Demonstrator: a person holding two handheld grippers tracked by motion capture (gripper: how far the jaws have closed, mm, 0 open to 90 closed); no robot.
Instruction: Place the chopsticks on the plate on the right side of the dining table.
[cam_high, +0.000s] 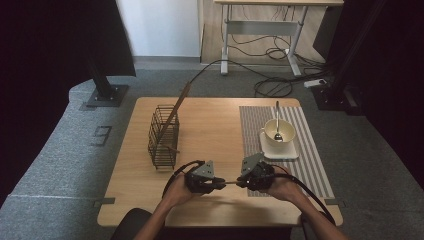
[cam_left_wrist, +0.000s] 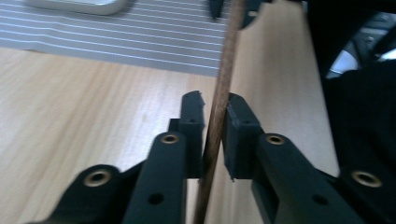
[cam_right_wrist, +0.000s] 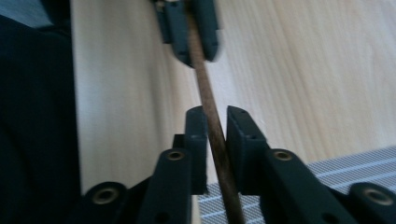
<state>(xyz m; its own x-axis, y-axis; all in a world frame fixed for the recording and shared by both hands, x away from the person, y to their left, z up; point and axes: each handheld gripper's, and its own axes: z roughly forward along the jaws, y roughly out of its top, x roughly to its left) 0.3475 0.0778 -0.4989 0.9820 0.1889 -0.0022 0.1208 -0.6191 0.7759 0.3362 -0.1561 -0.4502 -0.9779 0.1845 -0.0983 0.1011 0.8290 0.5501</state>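
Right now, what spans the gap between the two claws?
A thin brown wooden stick bridges the left claw and right claw, seen in the high view.

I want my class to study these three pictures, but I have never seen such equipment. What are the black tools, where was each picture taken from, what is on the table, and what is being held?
There is no robot here: a person holds a hand tool with two black jaws in each hand. The high view looks down from above the person's side of the wooden table. The left gripper and right gripper face each other near the front edge. The other two pictures come from small cameras riding on those tools, looking along their jaws.

On the table stand a wire basket with a long stick leaning in it, and a striped mat carrying a white cup with a spoon in it, on a square coaster.

Between the two grippers runs a thin brown stick, which both sets of jaws close around, one at each end.
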